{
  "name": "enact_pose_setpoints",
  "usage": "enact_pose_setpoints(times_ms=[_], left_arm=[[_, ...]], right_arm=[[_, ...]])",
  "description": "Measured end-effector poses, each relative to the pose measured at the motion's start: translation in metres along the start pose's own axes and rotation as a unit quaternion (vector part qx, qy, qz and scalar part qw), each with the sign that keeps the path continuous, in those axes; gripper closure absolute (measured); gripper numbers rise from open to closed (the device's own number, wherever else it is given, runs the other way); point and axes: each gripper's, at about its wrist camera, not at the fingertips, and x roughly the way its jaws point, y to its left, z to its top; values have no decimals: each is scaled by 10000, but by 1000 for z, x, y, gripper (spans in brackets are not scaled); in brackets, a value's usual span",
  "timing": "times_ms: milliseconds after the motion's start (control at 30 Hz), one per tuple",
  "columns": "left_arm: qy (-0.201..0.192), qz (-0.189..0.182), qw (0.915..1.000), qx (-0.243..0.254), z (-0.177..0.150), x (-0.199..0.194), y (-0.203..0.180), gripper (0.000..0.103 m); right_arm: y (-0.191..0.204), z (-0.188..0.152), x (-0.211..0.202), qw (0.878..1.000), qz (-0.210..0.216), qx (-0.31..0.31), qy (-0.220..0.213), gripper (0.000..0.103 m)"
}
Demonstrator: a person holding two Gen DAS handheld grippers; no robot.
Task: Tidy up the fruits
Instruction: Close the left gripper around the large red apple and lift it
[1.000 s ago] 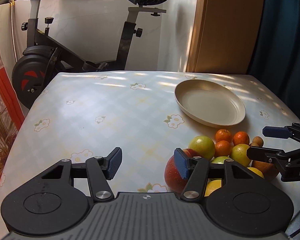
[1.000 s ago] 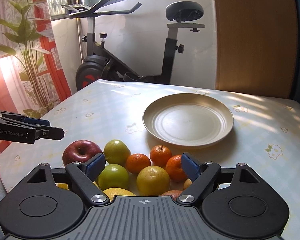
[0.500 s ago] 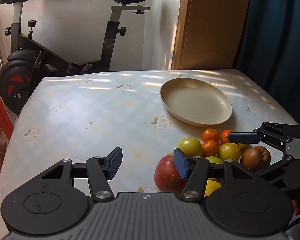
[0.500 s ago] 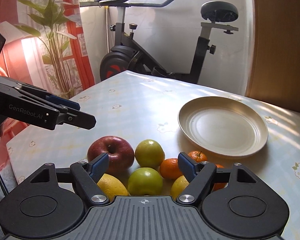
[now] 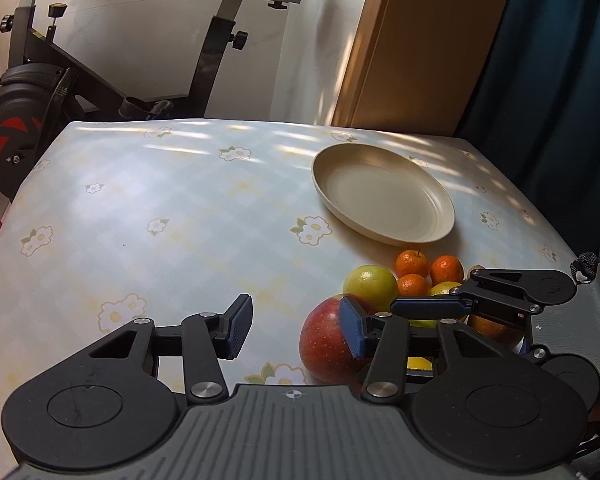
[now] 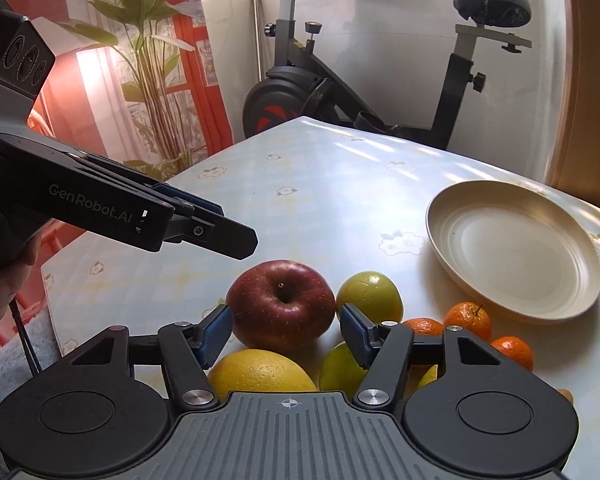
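Observation:
A pile of fruit lies near the table's front edge: a red apple [image 6: 281, 305] [image 5: 326, 342], green apples [image 6: 370, 295] [image 5: 370, 282], a yellow citrus [image 6: 260, 372] and small oranges [image 6: 467, 318] [image 5: 411, 262]. A beige empty plate [image 6: 516, 258] [image 5: 384, 198] sits behind the pile. My right gripper [image 6: 286, 336] is open, its pads on either side of the red apple's near part, apart from it. My left gripper [image 5: 296, 328] is open and empty just left of the pile; its right pad stands in front of the red apple.
The table [image 5: 160, 208] has a pale flowered cloth. An exercise bike [image 6: 340, 92] stands behind the table, a potted plant [image 6: 148, 80] and red curtain at the left, a wooden panel [image 5: 412, 48] and dark curtain at the right.
My right gripper has swung left and forward, now framing the red apple. My left gripper has moved a little nearer to the pile. Both stay open.

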Motion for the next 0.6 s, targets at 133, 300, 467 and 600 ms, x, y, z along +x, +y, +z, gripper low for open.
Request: enact_pose_setpoints(times_ms=[133, 300, 467, 600], left_arm=[[81, -229, 9994, -226, 0, 5, 5, 52], [231, -461, 9978, -409, 0, 16, 9, 54], [345, -832, 9937, -668, -2, 22, 15, 55], [490, -910, 9927, -615, -6, 29, 12, 61]], right_arm=[[0, -1, 4, 9999, 82, 26, 83, 48], [3, 0, 10, 9998, 65, -19, 173, 47], [2, 1, 14, 9997, 52, -14, 221, 46], [5, 4, 18, 9996, 21, -67, 263, 46]])
